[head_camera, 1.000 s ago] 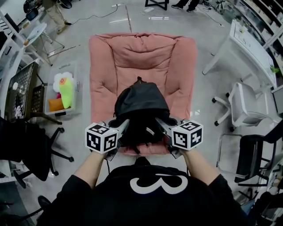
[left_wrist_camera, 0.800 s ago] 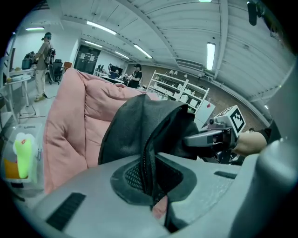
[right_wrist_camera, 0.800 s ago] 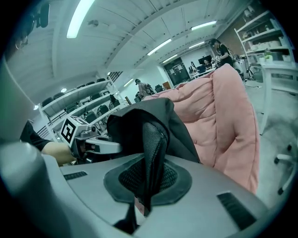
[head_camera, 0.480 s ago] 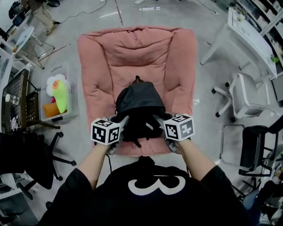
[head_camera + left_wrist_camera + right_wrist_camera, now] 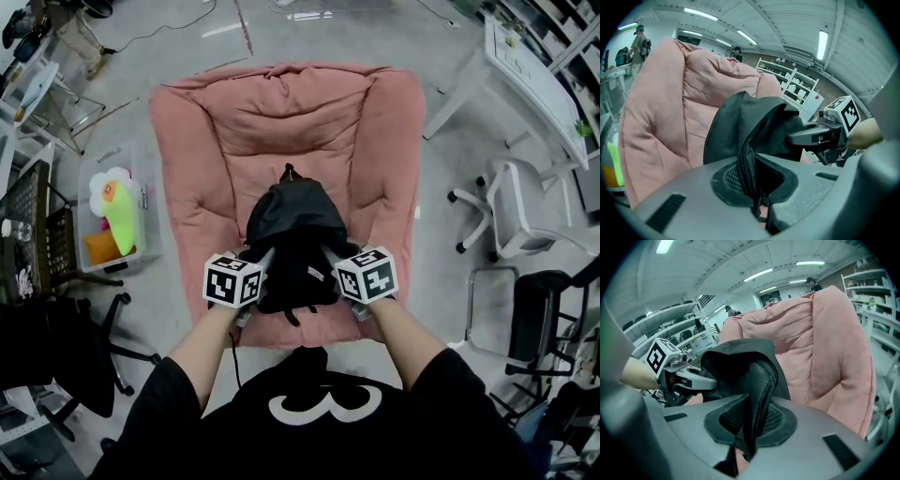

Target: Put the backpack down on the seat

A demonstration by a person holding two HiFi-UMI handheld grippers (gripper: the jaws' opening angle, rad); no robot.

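A black backpack (image 5: 293, 230) hangs between my two grippers over the front part of a pink padded seat (image 5: 225, 159). My left gripper (image 5: 253, 267) is shut on the backpack's left side, where a zipped edge (image 5: 744, 168) runs between its jaws. My right gripper (image 5: 336, 265) is shut on the right side, pinching a mesh shoulder strap (image 5: 757, 399). In the left gripper view the backpack (image 5: 740, 129) stands before the pink seat back (image 5: 661, 103). In the right gripper view the backpack (image 5: 740, 364) hides the seat's lower cushion (image 5: 834, 357).
A clear bin of toys (image 5: 112, 220) stands left of the seat on the floor. A dark chair (image 5: 47, 244) is further left. A white office chair (image 5: 516, 220) and a white table (image 5: 530, 80) stand to the right, and a black chair (image 5: 539, 319) nearer.
Both grippers and the backpack have sunk toward the seat and moved a little forward over it. The grip on both sides is unchanged.
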